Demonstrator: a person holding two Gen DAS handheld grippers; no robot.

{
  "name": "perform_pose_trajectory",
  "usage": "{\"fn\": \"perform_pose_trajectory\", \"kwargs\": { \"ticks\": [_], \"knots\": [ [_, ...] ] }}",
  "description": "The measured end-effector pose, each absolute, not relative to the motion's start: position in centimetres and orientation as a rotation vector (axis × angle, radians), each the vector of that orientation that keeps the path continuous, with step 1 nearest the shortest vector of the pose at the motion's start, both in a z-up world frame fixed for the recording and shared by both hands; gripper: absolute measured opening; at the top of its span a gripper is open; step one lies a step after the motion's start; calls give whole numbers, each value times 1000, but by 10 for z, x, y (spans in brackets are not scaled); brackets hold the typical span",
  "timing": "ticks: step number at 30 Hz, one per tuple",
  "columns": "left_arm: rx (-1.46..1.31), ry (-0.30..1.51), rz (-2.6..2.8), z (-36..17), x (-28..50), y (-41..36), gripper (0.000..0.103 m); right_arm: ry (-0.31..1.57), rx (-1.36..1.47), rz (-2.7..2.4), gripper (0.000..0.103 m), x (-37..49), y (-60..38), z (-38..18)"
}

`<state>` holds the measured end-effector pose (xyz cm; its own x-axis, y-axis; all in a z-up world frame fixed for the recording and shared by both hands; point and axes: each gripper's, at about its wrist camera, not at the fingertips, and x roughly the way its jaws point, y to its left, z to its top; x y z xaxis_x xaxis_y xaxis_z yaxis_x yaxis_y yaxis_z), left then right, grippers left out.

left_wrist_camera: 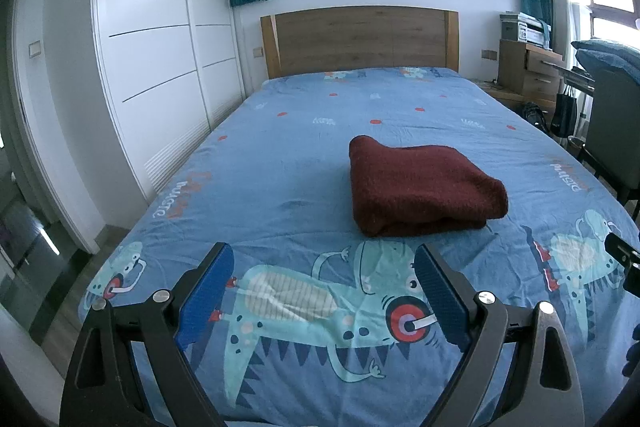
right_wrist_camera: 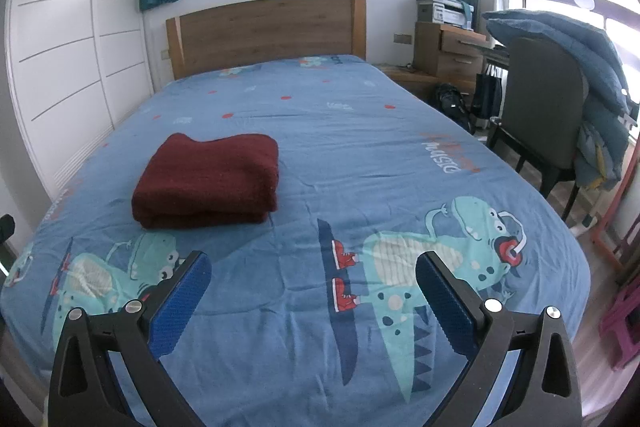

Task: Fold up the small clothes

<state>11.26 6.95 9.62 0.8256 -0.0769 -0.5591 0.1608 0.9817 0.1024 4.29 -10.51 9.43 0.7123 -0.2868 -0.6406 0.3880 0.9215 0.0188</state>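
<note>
Both grippers, left gripper [left_wrist_camera: 324, 267] and right gripper [right_wrist_camera: 314, 277], hang wide open and empty above the bed's [left_wrist_camera: 280, 155] foot edge; the folded sweater [left_wrist_camera: 420, 187] lies mid-bed between them, ahead of both, roughly equally near.

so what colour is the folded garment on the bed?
Dark red, maroon knit; clearest in the right wrist view.
</note>
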Motion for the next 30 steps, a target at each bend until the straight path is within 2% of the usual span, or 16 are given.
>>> {"fn": "perform_pose_trajectory", "kwargs": {
  "ticks": [30],
  "knots": [
    [142, 597, -126, 90, 111, 70, 89, 689, 165, -386, 102, 41, -108, 92]
  ]
}}
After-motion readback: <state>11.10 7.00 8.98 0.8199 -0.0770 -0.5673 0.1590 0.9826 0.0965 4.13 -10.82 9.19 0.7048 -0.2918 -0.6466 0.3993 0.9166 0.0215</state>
